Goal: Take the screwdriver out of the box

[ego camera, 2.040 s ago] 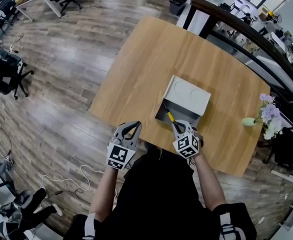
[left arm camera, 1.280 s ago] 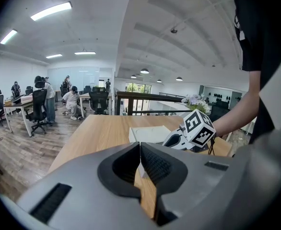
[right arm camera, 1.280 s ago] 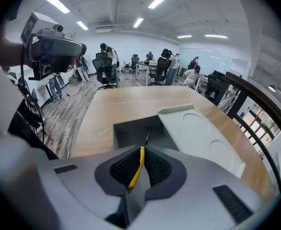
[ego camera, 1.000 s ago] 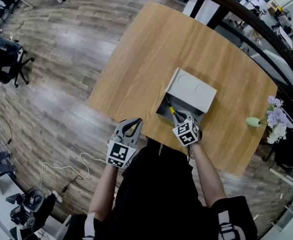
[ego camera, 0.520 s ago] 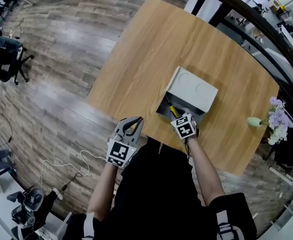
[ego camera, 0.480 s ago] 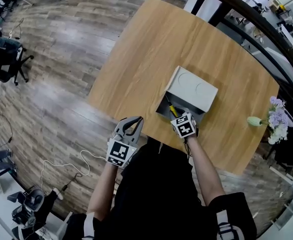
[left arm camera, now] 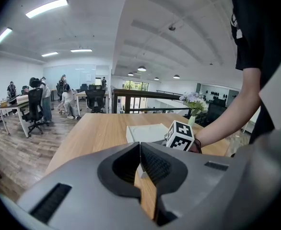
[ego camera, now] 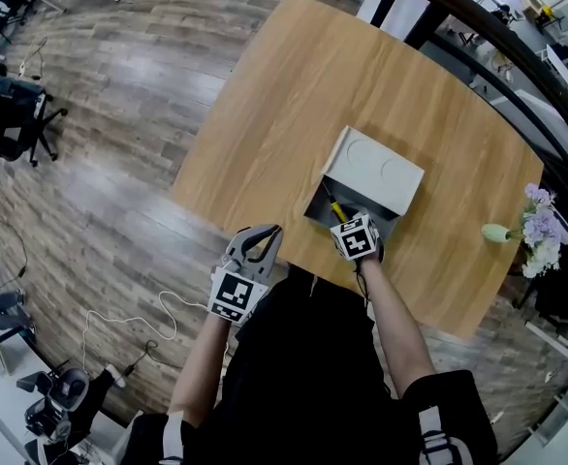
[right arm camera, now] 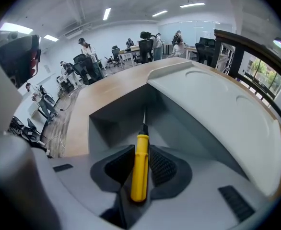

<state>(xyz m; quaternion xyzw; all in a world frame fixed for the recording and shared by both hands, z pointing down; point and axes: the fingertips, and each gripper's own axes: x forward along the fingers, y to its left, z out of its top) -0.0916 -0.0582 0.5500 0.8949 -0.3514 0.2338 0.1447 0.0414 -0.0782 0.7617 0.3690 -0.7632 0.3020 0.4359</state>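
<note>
A grey box (ego camera: 334,204) with its pale lid (ego camera: 376,173) tipped back sits near the front edge of the wooden table (ego camera: 294,105). My right gripper (ego camera: 346,224) hangs over the box's open front, shut on the yellow handle of the screwdriver (ego camera: 335,208). In the right gripper view the screwdriver (right arm camera: 140,169) is clamped between the pads of the right gripper (right arm camera: 140,166), its thin blade pointing into the box (right arm camera: 114,123). My left gripper (ego camera: 263,244) is shut and empty, just off the table's near edge. The left gripper (left arm camera: 139,163) looks across at the box (left arm camera: 143,132).
A small vase of purple flowers (ego camera: 521,226) stands at the table's right end. A dark railing (ego camera: 488,42) runs behind the table. Office chairs (ego camera: 13,114) stand on the wood floor to the far left.
My right gripper has shifted forward over the box's front, so less of the yellow handle shows ahead of it. The left gripper has hardly moved.
</note>
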